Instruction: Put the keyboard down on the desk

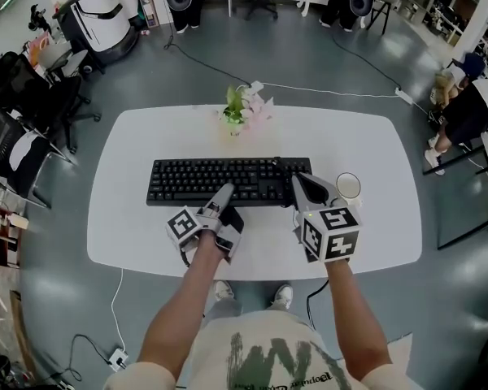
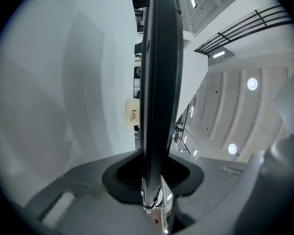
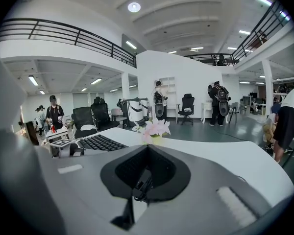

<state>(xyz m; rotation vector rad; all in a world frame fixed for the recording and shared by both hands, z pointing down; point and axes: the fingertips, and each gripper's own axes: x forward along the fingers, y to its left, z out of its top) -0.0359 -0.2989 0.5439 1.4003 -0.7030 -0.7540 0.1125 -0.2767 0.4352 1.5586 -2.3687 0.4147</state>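
Observation:
In the head view the black keyboard (image 1: 228,181) hangs level just over the white desk (image 1: 130,218). My left gripper (image 1: 220,197) is rolled on its side and shut on the middle of the keyboard's near edge. The left gripper view shows the keyboard (image 2: 159,58) edge-on as a dark slab clamped between the jaws of the left gripper (image 2: 157,155), with a thin gap to the desk (image 2: 63,82). My right gripper (image 1: 307,187) sits by the keyboard's right front corner. Its jaw tips meet, so the right gripper (image 3: 147,148) is shut on nothing, and the keyboard (image 3: 100,142) lies to its left.
A small pot of pink flowers (image 1: 246,108) stands at the desk's far edge behind the keyboard. A cup (image 1: 348,185) stands just right of the keyboard's right end. Office chairs (image 1: 16,149) stand left of the desk, and a person (image 1: 464,108) sits at the right.

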